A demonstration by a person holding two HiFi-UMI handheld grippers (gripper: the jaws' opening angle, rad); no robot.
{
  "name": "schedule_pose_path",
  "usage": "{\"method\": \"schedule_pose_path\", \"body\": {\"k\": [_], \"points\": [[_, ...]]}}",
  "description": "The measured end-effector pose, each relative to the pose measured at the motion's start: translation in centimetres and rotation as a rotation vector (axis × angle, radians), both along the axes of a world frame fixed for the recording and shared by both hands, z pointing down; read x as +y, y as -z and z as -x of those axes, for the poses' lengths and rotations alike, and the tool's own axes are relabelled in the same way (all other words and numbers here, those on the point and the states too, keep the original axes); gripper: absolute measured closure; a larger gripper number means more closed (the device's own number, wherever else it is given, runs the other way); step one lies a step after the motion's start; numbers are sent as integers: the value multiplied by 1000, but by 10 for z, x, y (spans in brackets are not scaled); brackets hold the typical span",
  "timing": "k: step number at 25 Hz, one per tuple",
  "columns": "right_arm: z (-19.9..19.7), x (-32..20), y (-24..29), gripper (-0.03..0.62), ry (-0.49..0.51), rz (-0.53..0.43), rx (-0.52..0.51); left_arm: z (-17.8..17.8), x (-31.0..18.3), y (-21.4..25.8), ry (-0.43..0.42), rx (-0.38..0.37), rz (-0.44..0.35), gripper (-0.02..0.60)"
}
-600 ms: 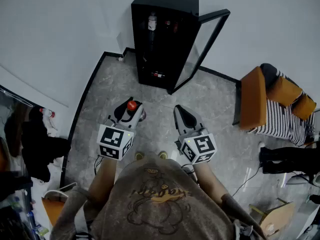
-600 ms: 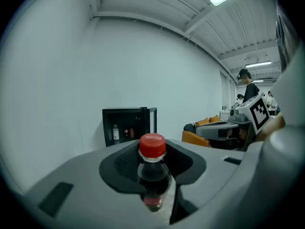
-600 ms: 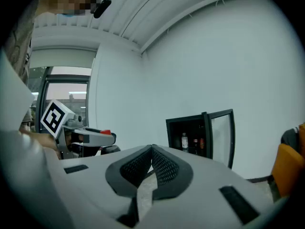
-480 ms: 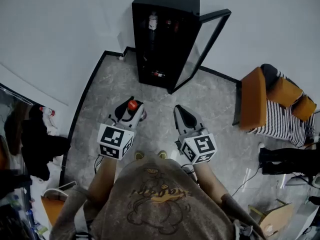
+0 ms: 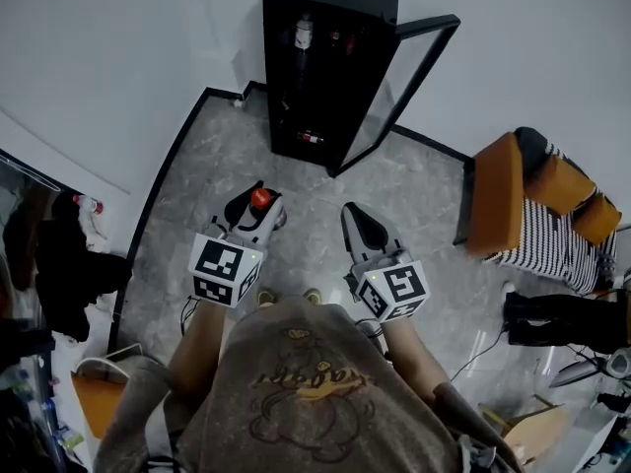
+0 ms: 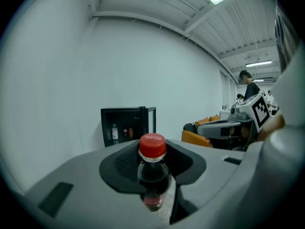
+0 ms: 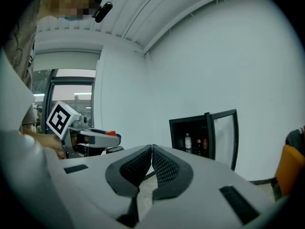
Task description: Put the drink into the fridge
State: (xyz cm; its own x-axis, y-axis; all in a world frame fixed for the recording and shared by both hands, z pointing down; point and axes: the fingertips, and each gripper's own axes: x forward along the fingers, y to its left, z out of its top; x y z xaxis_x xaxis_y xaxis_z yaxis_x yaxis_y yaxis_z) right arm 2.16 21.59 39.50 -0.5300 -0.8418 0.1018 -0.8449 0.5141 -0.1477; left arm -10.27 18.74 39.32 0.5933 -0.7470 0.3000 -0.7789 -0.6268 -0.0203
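The left hand-held gripper (image 5: 258,205) is clamped on the drink bottle (image 6: 153,173), a dark drink with a red cap (image 6: 152,145) that stands upright between the jaws, which grip it just below the cap. The right hand-held gripper (image 7: 151,162) is beside it, its jaws together with nothing between them. The fridge (image 5: 330,8) stands on the floor (image 5: 414,195) ahead of both hand-held grippers and well apart from them. Its glass door (image 5: 409,82) is swung open on the side ahead of the right hand-held gripper, and a few bottles (image 5: 304,35) show on an upper shelf. The step in hand looks like the carry toward the fridge, with the placing itself not yet begun. To do it well, hold the clamp firm and keep the bottle upright, since a grip this high on the neck would likely let the body swing. Bring the left hand-held gripper straight at the open front, away from the door edge. Choose a bare stretch of shelf beside the standing bottles, and set the base down flat before the jaws part. The right hand-held gripper could steady the door if it drifts inward.
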Motion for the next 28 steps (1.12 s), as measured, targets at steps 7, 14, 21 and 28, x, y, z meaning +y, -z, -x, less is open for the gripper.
{"method": "schedule_pose_path", "body": {"k": [7,14,21,28], "points": [[-23,4,7,576,35,-22,23,-12,1,0,25,-5,-2,436],[-45,2,5,576,69,-29,37,-23,-4,-2,59,-1,-17,437],[-51,-9,-4,576,75,-16,38,-25,-18,-2,65,0,-18,436],[-52,-39,-15,576,58,6,32,-27,-49,-11,45,-7,0,436]]}}
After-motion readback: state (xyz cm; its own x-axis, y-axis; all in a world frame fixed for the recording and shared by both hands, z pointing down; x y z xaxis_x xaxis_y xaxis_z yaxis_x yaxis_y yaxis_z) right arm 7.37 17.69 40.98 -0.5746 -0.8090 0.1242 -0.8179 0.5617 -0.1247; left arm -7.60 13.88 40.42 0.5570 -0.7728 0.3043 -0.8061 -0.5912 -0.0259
